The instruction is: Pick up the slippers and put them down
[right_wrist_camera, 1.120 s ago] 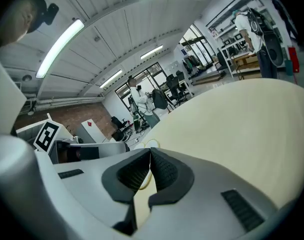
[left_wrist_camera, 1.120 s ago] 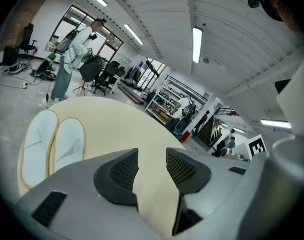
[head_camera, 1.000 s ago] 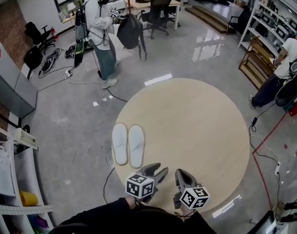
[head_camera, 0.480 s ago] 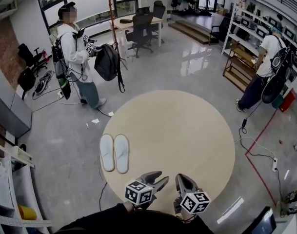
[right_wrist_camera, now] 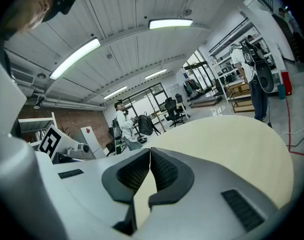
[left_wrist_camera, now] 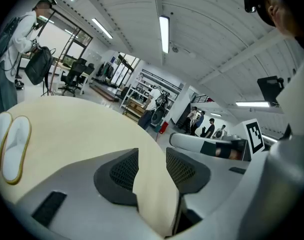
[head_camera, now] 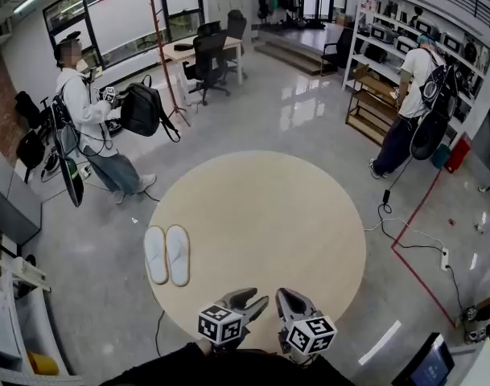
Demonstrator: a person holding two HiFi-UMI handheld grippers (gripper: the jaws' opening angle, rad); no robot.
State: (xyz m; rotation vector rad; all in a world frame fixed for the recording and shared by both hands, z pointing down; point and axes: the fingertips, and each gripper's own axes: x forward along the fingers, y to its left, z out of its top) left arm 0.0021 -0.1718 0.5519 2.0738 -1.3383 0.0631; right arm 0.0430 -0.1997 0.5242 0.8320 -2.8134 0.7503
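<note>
— What colour are the slippers [head_camera: 166, 255]?
— White, with a thin tan edge, on my pale beige table [head_camera: 309, 215]
— And your tools?
— My left gripper [head_camera: 257, 297] and my right gripper [head_camera: 282, 294] are light grey, with dark grey dotted pads [left_wrist_camera: 123, 170]. Each carries a cube [head_camera: 220, 325] of black-and-white square markers
— The room?
— The floor [head_camera: 261, 111] is glossy grey with a red line [head_camera: 413, 222] on it, and that backpack [head_camera: 142, 111] is black
</note>
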